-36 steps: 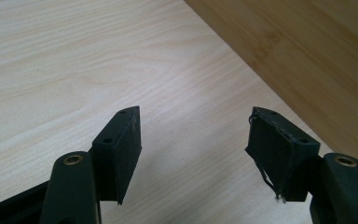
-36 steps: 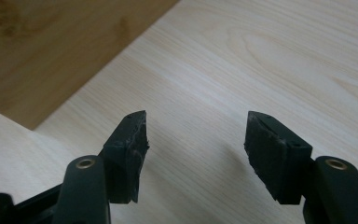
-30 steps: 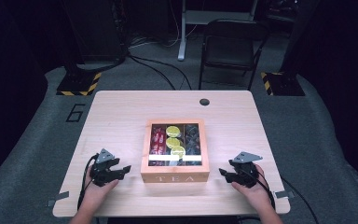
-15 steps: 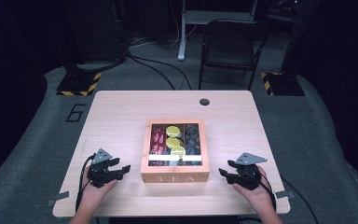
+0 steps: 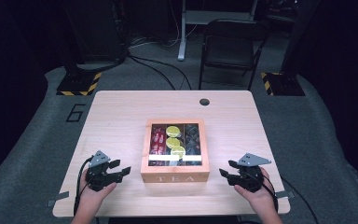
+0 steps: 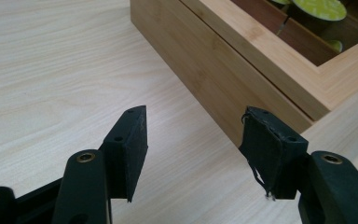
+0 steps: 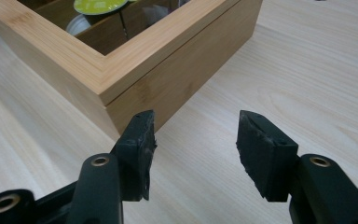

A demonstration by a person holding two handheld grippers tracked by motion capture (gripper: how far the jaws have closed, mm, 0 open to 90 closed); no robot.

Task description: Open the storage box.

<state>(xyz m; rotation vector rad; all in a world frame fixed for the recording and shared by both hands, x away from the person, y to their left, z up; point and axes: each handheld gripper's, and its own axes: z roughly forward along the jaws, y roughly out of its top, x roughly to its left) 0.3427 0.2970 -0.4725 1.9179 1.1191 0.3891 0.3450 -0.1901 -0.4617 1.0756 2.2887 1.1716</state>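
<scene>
- Your left gripper (image 5: 120,170), at lower left of the high view, has its jaws apart with nothing between them; they have just been narrowing. It points at the left side of the tea box (image 5: 175,150).
- Your right gripper (image 5: 227,170), at lower right, is likewise parted and empty, its jaws also just drawn in, aimed at the box's near right corner.
- Find the tea box at the middle of the surface (image 5: 121,116), closed, "TEA" on its front wall, apart from both grippers.
- Judging by the approach, you mean to work the lid: come in level from both sides, set the pads on the lid frame above the seam (image 7: 135,86), not the base, and keep both sides even.
- Through the lid window you see three compartments: red packets left, yellow-green round capsules (image 5: 173,131) in the middle, dark items right.
</scene>
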